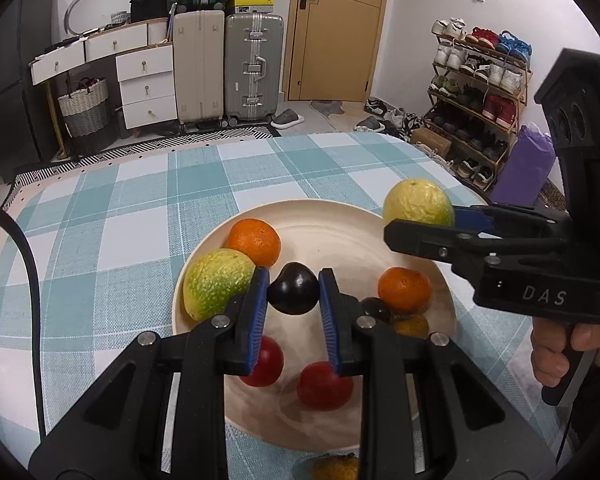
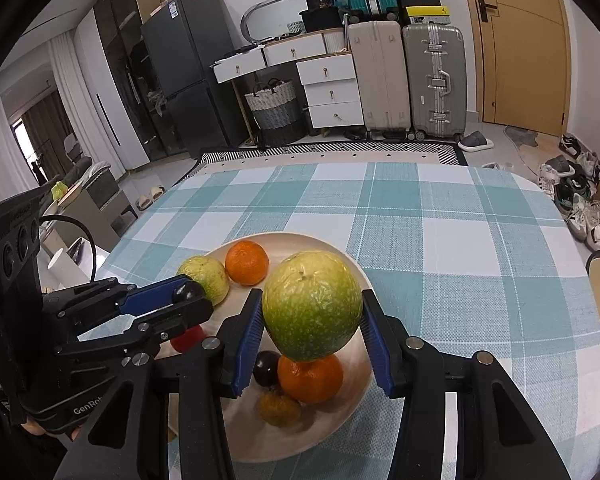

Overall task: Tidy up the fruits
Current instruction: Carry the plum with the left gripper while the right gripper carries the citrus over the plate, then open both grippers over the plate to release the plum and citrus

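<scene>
The left gripper [image 1: 294,292] is clenched on a dark plum [image 1: 294,294], its blue pads [image 1: 259,312] pressing the small fruit from both sides and carrying it above the plate [image 1: 340,216]. The right gripper [image 2: 311,320] is likewise clamped on a large green-yellow citrus [image 2: 311,306], which fills the span between its jaws and hangs over the near-right part of the same plate.

Taking the plate as the landmark: on its far-left side lie a second green-yellow citrus [image 1: 216,282] and a mandarin [image 1: 255,241], touching each other. On its right side sits another mandarin [image 1: 405,290], with a second dark plum [image 1: 376,309] and a dull yellowish fruit [image 1: 412,325] just beside it. Two red fruits [image 1: 324,386] rest on the near part, below the left gripper. One more yellowish fruit [image 1: 336,467] lies off the plate, just beside its near rim, on the checked tablecloth [image 1: 140,200].

Both hands appear to be in the carrying step, each with a fruit lifted clear of the dish; whether these are going onto the plate or coming off cannot be told. The next move calls for picking a free spot for each, lowering gently so the round fruit does not roll, and keeping the two grippers from crowding each other over the dish.
</scene>
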Demonstrator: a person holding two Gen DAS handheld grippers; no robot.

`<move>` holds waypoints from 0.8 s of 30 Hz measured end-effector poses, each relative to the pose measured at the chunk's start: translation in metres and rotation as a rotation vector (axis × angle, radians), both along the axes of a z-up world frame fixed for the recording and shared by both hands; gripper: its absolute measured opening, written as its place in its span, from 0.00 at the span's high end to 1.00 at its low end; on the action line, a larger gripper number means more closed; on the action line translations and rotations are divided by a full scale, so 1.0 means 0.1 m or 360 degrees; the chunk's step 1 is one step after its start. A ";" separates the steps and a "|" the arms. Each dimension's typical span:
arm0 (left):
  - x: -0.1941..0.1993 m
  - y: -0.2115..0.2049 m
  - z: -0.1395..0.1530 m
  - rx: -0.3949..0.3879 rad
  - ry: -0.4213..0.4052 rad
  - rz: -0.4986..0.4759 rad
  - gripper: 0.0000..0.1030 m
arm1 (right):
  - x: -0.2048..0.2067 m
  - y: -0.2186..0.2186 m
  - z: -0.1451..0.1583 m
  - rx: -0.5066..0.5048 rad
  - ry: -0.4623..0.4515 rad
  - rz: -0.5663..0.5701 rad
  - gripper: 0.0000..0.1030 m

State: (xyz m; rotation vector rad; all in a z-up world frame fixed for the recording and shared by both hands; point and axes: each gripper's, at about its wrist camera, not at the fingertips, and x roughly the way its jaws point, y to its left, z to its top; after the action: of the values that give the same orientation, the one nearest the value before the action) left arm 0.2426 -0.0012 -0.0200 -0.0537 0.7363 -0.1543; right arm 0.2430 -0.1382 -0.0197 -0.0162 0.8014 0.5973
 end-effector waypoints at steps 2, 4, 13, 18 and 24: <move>0.03 -0.02 -0.03 0.0010 0.0006 -0.0006 0.78 | 0.04 0.02 -0.03 -0.0001 0.0004 0.0001 0.53; 0.06 -0.04 -0.06 0.0025 0.0016 -0.0009 0.78 | 0.09 0.02 -0.06 -0.0004 0.0019 -0.0001 0.53; 0.15 -0.07 -0.24 0.0086 0.0070 -0.0008 0.78 | 0.22 0.06 -0.21 -0.0032 0.0064 -0.0014 0.53; 0.20 -0.04 -0.27 0.0069 0.0083 -0.0004 0.78 | 0.28 0.11 -0.25 -0.0042 0.0070 -0.0010 0.53; 0.23 -0.03 -0.28 0.0056 0.0098 -0.0003 0.78 | 0.32 0.18 -0.30 -0.0084 0.0088 0.0006 0.53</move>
State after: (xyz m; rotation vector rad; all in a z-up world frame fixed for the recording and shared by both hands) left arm 0.2658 -0.0037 -0.0479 -0.0245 0.8004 -0.1419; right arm 0.2745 -0.1197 -0.0497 -0.0494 0.8705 0.5819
